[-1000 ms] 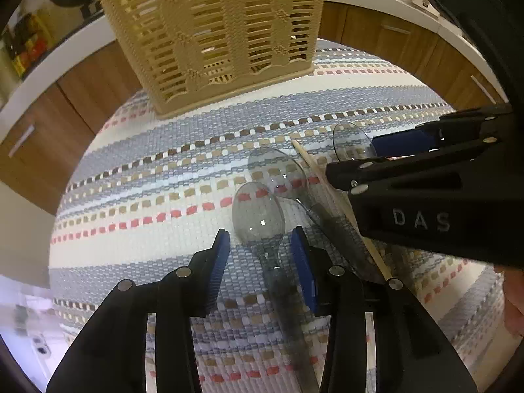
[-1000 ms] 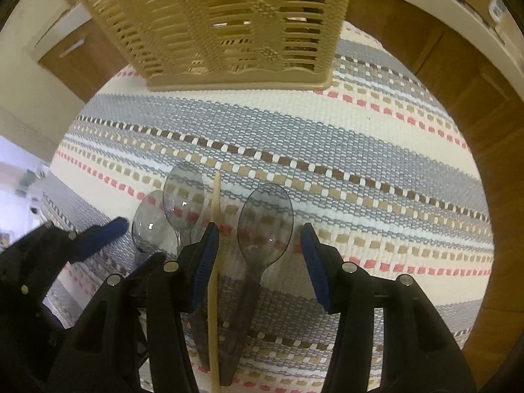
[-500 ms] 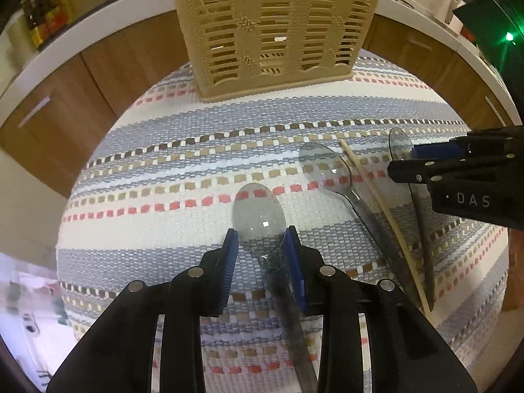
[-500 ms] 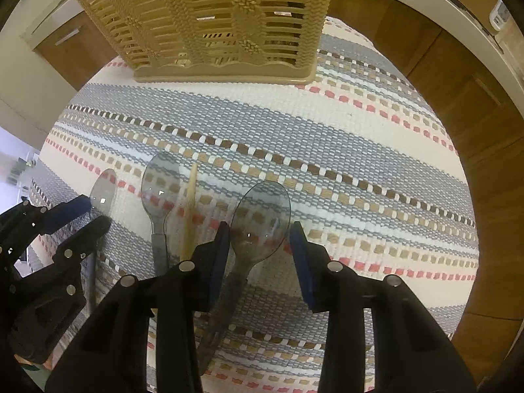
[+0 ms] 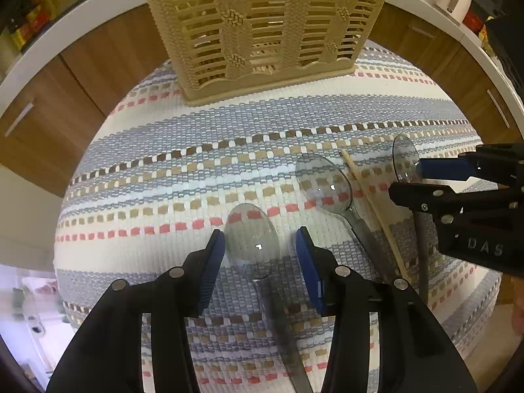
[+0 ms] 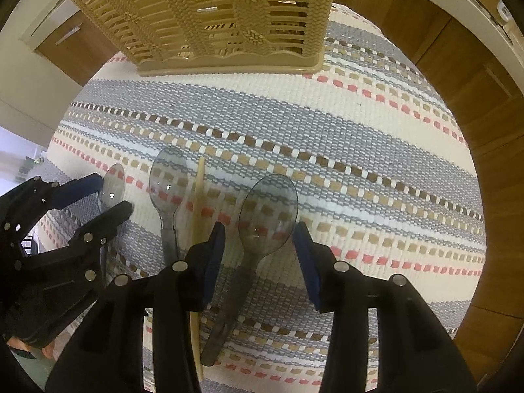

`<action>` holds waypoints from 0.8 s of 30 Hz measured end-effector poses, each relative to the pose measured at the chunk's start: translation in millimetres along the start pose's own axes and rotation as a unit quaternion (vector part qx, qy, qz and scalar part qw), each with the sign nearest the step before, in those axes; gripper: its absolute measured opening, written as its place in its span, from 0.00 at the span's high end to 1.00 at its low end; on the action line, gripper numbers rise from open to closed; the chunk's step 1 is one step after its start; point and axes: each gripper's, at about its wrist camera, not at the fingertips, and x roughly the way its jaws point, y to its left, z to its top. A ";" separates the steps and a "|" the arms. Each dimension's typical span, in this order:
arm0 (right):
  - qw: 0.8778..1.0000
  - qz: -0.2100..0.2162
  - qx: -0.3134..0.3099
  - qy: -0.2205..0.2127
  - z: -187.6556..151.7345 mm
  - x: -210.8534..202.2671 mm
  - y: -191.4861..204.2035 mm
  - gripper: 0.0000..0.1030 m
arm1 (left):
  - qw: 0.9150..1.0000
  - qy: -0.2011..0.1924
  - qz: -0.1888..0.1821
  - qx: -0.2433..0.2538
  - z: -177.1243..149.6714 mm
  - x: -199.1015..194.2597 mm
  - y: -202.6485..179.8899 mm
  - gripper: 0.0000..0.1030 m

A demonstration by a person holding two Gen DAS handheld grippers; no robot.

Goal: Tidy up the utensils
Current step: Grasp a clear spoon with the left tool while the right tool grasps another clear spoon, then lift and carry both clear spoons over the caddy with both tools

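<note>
Striped woven mat (image 5: 203,177), wooden cabinets (image 5: 98,65)

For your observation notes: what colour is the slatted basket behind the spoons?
Beige basket, clearest in the left wrist view.

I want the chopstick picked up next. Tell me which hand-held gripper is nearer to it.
Right. The right hand-held gripper has one finger right beside the chopstick, straddling a spoon. The left hand-held gripper is two spoons away.
</note>
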 end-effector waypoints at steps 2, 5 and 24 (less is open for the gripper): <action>1.000 -0.008 -0.005 -0.002 0.7 0.1 3.5 0.60 | 1.000 0.005 0.002 0.002 2.6 0.6 -0.4 0.59; 0.999 -0.035 -0.025 -0.013 -1.0 0.2 14.9 0.69 | 1.000 0.004 0.015 0.006 5.0 1.5 -4.5 0.59; 0.985 -0.032 -0.079 -0.152 -58.8 -55.4 12.6 0.71 | 0.981 -0.178 0.067 -0.030 -53.2 -74.2 -45.4 0.70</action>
